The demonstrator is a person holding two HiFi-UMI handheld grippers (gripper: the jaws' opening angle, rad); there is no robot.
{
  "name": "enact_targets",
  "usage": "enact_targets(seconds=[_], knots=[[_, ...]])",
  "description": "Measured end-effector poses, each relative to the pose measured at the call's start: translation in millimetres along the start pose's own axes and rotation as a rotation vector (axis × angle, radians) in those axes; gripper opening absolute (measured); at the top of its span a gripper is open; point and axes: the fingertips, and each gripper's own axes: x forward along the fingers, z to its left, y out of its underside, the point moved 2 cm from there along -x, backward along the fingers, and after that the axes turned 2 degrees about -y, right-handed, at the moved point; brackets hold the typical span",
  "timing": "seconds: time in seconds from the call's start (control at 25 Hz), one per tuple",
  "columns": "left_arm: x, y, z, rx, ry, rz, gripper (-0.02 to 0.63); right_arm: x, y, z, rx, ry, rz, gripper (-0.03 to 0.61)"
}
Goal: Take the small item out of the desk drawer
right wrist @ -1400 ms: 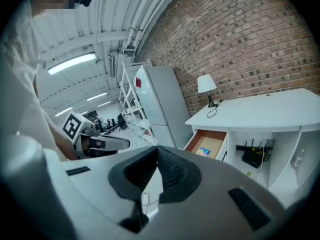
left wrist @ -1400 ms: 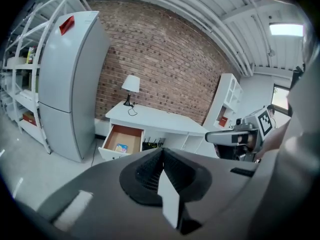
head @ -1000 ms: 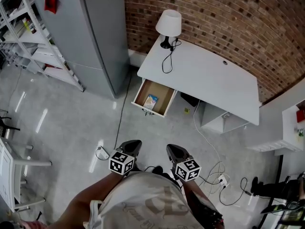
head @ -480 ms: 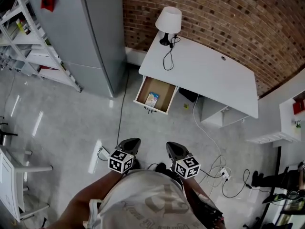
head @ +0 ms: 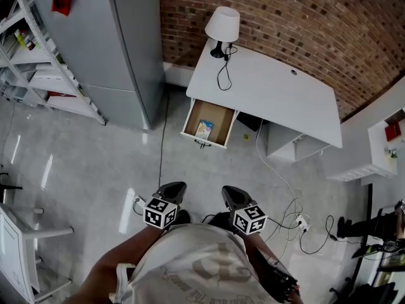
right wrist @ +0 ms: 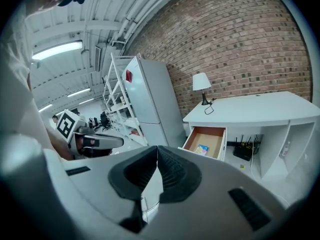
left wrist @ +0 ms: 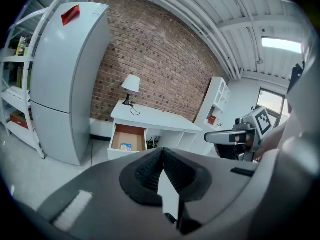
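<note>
A white desk (head: 278, 100) stands against the brick wall with its left drawer (head: 208, 123) pulled open. A small blue and yellow item (head: 203, 130) lies inside the drawer, also visible as the item (left wrist: 125, 147) and the item (right wrist: 202, 149) in the gripper views. My left gripper (head: 172, 191) and right gripper (head: 230, 195) are held side by side near my body, well short of the desk. Both have their jaws shut with nothing between them.
A white lamp (head: 223, 29) with a black cord stands on the desk's left end. A grey fridge (head: 101, 43) and white shelving (head: 38, 68) stand left of the desk. Cables and a power strip (head: 300, 222) lie on the floor at the right. A white chair (head: 19, 246) is at the left edge.
The desk and drawer have shifted slightly up in the head view as I walk toward them. Both grippers keep their place by my body, still shut.
</note>
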Motion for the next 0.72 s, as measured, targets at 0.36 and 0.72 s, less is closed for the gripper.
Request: enact_targets(seconds=[0.36,0.72], knots=[[-15,-1,16,-0.006,0.004,-0.022,0.006,10,-9,17,-0.032,0.019,0.003,0.006],[-8,-8,24,-0.019,-0.002,-0.046,0.006,14,-8,10,-0.03,0.031,0.014,0.006]])
